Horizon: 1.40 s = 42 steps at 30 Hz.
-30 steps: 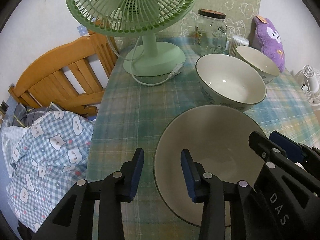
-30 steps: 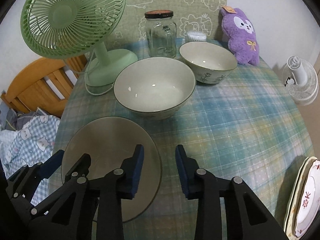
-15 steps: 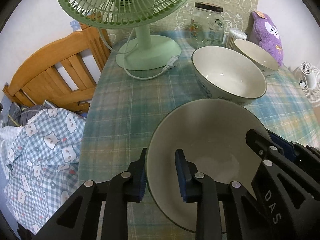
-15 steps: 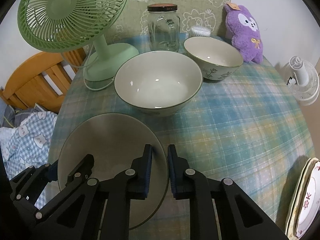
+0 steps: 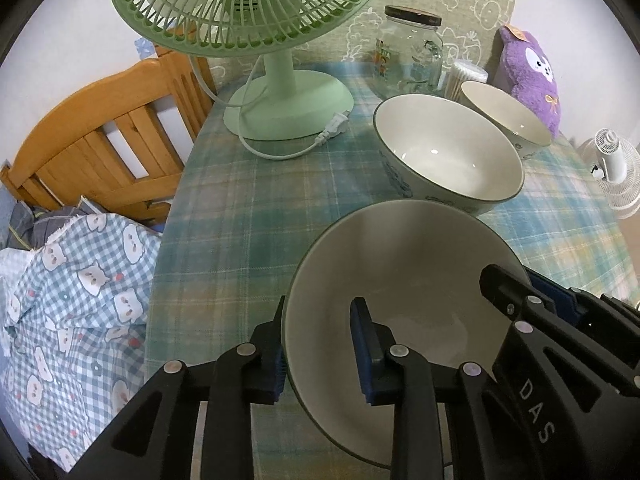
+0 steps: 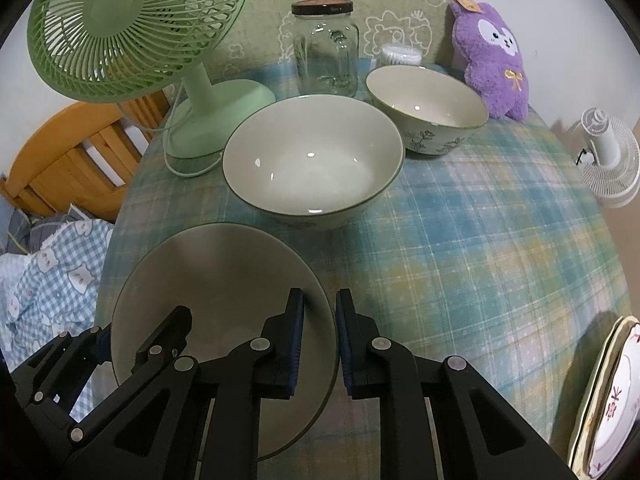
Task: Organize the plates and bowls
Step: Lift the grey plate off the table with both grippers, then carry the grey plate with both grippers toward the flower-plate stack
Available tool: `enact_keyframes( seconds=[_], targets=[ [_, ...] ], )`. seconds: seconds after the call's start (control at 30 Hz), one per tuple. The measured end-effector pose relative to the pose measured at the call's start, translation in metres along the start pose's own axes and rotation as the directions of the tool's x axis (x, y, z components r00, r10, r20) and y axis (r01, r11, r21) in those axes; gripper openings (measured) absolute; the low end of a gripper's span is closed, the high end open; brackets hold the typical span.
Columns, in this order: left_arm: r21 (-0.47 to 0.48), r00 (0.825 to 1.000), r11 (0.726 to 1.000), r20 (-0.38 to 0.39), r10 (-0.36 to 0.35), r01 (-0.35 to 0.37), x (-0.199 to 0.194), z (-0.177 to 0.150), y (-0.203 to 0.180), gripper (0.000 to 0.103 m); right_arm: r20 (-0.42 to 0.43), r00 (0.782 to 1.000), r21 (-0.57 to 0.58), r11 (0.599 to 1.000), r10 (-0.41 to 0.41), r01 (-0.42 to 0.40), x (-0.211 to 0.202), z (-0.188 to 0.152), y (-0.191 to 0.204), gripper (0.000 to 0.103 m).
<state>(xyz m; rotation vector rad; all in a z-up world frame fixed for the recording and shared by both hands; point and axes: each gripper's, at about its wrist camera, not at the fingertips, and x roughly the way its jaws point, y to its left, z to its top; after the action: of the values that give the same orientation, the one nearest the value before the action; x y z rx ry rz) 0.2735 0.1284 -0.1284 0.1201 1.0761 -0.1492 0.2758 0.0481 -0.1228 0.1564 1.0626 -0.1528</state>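
A: Bowl [image 5: 404, 280], nearest one, sits at the near edge of the table [image 5: 248, 216]. Left gripper [image 5: 320, 344] straddles its left rim: one blue pad outside the wall, the other inside. Jaws narrow, closed on the rim.

B: Right gripper [image 6: 318, 344]?

A: Same bowl [image 6: 216, 280], opposite side. Its pads pinch the right rim, one pad over the inner face, one outside it. Narrow as well, clamped on the bowl. Right gripper [image 5: 552, 312] also shows at the lower right of the left view, at the bowl's far rim.

B: Is the bowl off the cloth?

A: Cannot tell. In the left view its rim looks tilted, but the underside is hidden.

B: Other dishes?

A: Second bowl [image 6: 312, 160], large, upright, just behind the held one, near it but apart. Third bowl [image 6: 426, 116], smaller, leaf print outside, behind and to the right, just beside the second; whether they touch is unclear. Stack of plates [image 6: 608, 400] at the lower right edge of the right view, well apart from the bowls, partly cut off.

B: Background items?

A: Green fan [image 6: 132, 28] at the back left, its cord and plug [image 5: 332, 130] lying on the cloth. Glass jar [image 6: 326, 48] with dark lid behind the bowls. Purple toy [image 6: 494, 60] at the back right. Wooden chair [image 5: 100, 152] left of the table.
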Motion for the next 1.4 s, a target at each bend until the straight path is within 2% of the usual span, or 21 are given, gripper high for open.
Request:
enact_keyframes(
  seconds=[0.2, 0.7, 1.17, 1.4],
  targets=[
    [-0.016, 1.0, 1.0, -0.007, -0.02, 0.02, -0.003, -0.001, -0.001, 0.025, 0.013, 1.0, 0.008, 1.0, -0.006, 0.006, -0.006, -0.001, -0.001, 0.021],
    [0.005, 1.0, 1.0, 0.014, -0.018, 0.018, -0.022, -0.007, -0.022, 0.025, 0.026, 1.0, 0.016, 1.0, -0.009, 0.009, -0.027, -0.009, -0.02, 0.021],
    [-0.01, 0.999, 1.0, 0.044, -0.014, 0.015, -0.064, -0.024, -0.07, 0.025, 0.047, 0.999, 0.009, 1.0, -0.006, 0.006, -0.074, -0.027, -0.068, 0.021],
    [-0.036, 0.999, 0.999, 0.049, -0.011, 0.012, -0.08, -0.043, -0.097, 0.025, 0.052, 0.999, -0.012, 1.0, -0.003, 0.003, -0.095, -0.045, -0.096, 0.021]
  ],
)
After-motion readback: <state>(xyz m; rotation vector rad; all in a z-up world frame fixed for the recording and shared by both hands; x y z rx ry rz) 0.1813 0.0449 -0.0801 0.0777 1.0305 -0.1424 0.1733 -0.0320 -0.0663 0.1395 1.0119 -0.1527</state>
